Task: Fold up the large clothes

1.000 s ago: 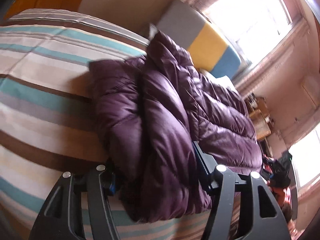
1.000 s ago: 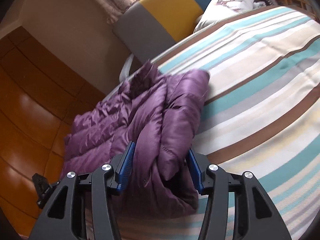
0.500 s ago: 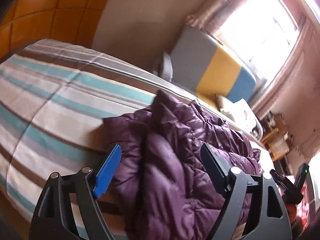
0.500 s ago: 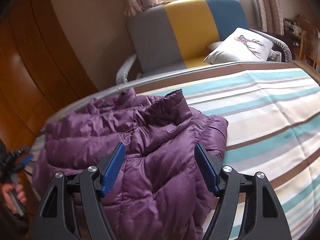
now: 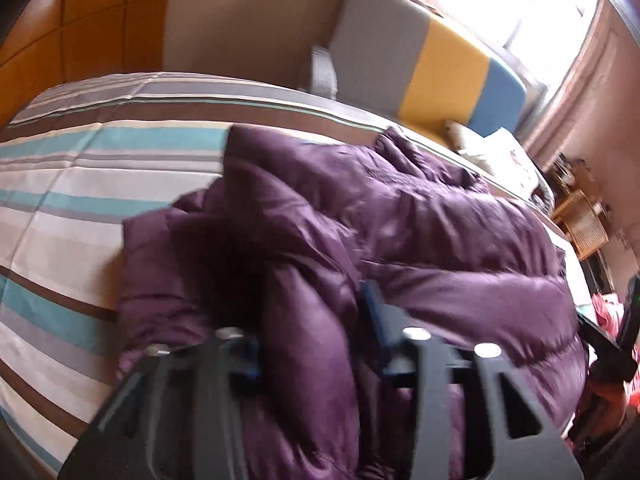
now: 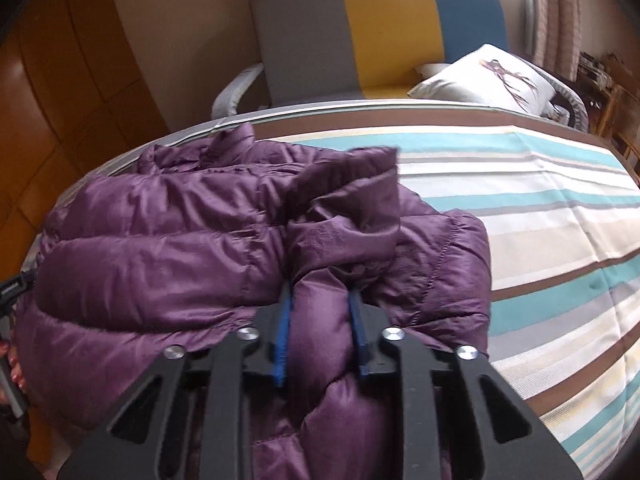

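A purple puffer jacket lies bunched on a bed with a striped cover of teal, brown, grey and cream. The jacket sits at the side of the bed nearest an armchair with grey, yellow and blue panels.

Right gripper: its jaws have just been closing and are now narrow, clamped on a padded fold of the jacket — the blue pads press into the fabric on both sides. The jacket's collar stands up just beyond the pinched fold.

Left gripper: the view is blurred, but its jaws have also just been closing and stand narrow, with a thick ridge of the jacket squeezed between them. The left pad is mostly buried in fabric; the right blue pad shows against it.

A white printed cushion rests on the armchair seat, beyond the jacket. An orange-brown panelled wall stands beside the armchair, on the jacket's side of the bed.
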Demonstrator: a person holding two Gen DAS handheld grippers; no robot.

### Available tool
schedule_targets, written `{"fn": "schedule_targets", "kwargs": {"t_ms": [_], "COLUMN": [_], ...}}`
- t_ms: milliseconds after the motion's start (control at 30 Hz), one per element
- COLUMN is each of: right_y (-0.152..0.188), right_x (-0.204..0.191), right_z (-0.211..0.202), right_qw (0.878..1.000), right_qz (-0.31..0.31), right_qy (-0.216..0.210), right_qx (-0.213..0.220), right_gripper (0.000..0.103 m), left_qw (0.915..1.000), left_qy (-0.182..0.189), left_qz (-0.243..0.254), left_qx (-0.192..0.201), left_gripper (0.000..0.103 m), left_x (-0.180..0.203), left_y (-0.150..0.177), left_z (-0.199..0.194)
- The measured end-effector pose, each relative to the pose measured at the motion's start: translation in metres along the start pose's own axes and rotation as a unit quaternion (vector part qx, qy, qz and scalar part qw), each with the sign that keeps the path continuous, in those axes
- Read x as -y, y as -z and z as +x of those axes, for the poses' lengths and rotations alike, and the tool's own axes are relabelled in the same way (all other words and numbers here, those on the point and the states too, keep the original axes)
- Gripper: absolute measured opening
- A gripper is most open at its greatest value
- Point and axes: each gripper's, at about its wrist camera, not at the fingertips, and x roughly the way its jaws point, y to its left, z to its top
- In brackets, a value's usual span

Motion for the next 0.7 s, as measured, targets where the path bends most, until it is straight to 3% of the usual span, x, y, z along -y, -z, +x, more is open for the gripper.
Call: {"fn": "schedule_targets", "kwargs": {"t_ms": [100, 267, 367, 700], "right_y": [-0.001, -0.019, -0.033, -0.05], "right_x": [-0.008, -0.006, -0.001, 0.007], "right_z": [-0.011, -0.042, -0.049, 0.005], "right_qw": [1.0, 0.999, 0.998, 0.999], "right_qz": [-0.018, -0.013, -0.003, 0.021], "right_qy": [0.005, -0.006, -0.014, -0.003], "right_qx": [0.008, 0.046, 0.058, 0.028], "right_gripper": [0.013, 0.013, 0.013, 0.013], "left_qw": [0.9998, 0.9975, 0.9962, 0.998], "left_qy": [0.003, 0.028, 0.029, -0.027], "left_qz": [0.01, -0.028, -0.027, -0.038], "left_qx": [0.015, 0.059, 0.077, 0.042], "left_gripper": [0.012, 0.01, 0.01, 0.012], "left_x": [0.007, 0.002, 0.006, 0.004], "left_y": [0.002, -0.01, -0.022, -0.043], "left_z": [-0.013, -0.045, -0.054, 0.003]}}
